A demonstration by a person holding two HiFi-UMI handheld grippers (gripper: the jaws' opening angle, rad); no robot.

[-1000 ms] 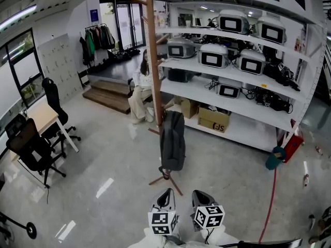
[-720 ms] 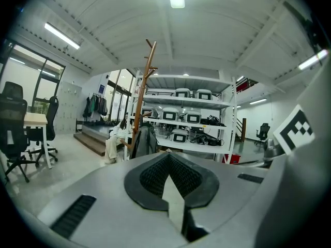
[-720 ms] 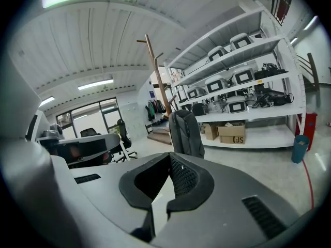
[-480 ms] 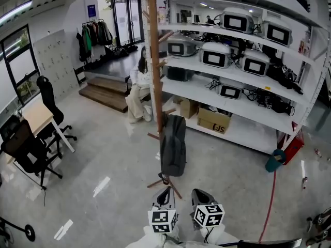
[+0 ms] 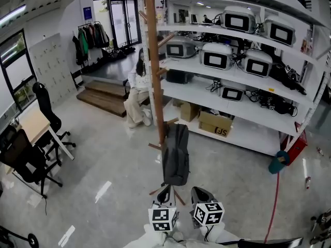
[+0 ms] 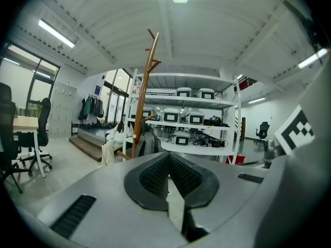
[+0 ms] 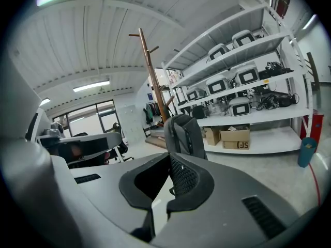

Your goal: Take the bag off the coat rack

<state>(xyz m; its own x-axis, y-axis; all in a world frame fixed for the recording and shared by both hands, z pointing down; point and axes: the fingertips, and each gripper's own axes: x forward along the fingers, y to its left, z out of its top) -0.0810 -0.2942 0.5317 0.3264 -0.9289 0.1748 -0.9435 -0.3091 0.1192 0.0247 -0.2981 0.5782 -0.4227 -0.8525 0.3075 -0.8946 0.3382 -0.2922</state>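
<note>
The bag [image 5: 176, 154] is a dark grey backpack, slim and upright, with seam lines running down its face. It hangs from a low peg of the wooden coat rack [image 5: 153, 61], its base just above the rack's splayed feet. The left gripper [image 5: 165, 192] and right gripper [image 5: 199, 192] are side by side near the bag, clear of it. Both have their jaws closed together, with nothing between them.

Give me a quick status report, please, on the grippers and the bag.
Left gripper, right gripper: both shut, empty, short of bag. Bag hangs on coat rack. Nothing in the way.
</note>
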